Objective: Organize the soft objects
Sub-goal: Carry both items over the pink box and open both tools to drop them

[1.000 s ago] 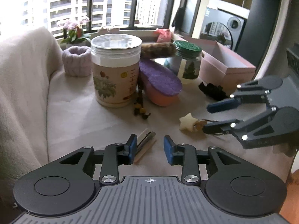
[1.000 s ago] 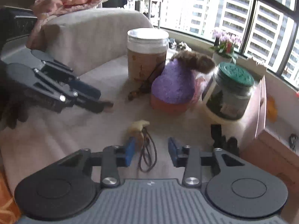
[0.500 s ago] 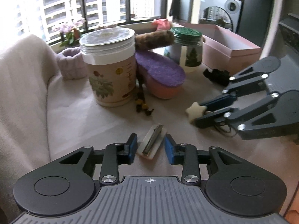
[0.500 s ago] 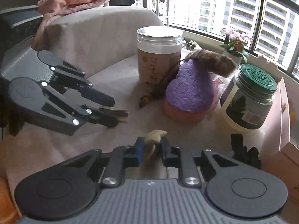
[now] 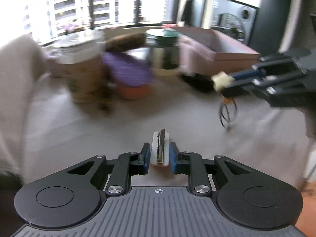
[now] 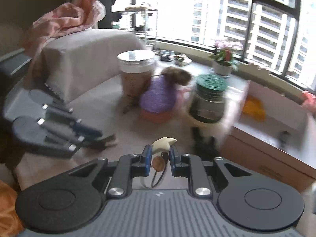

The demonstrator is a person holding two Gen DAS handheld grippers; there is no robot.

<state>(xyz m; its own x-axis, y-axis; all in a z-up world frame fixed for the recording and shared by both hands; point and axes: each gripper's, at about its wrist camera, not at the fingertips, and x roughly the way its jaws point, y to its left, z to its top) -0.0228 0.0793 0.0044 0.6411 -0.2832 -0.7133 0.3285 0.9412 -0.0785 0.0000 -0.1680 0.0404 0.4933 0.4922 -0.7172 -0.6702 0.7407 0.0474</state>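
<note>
Along the left edge of the cloth-covered surface [image 5: 177,114] sits the lidded paper-wrapped canister [image 5: 81,69], then the purple-and-orange insole [image 5: 128,73] with a brown furry piece [image 5: 126,41] lying across its top, then the green-lidded glass jar [image 5: 164,49]; none of these looks sorted yet, and all are blurred. At the near edge, the left gripper [image 5: 159,154] has just been closing its jaws on a white hair clip [image 5: 160,148] with a metal bar, and the blue pads now press its two sides, so that piece is in hand. Just right of the jar lies a black hair claw [image 5: 199,81], untouched on the cloth. Further right, the right gripper [image 6: 160,154] is clamped on a cream star-shaped hair tie [image 6: 163,144], whose brown bead and black elastic loops dangle clear of the cloth, so it appears lifted. Beyond it, at the right edge, stands the open pink box [image 5: 217,47], which holds something yellow and a small dark item I cannot make out.

By my reckoning the job is early to midway: two small pieces are picked up and seem bound for the box, while the claw, insole, furry piece and whatever else counts as soft remain to be placed.
</note>
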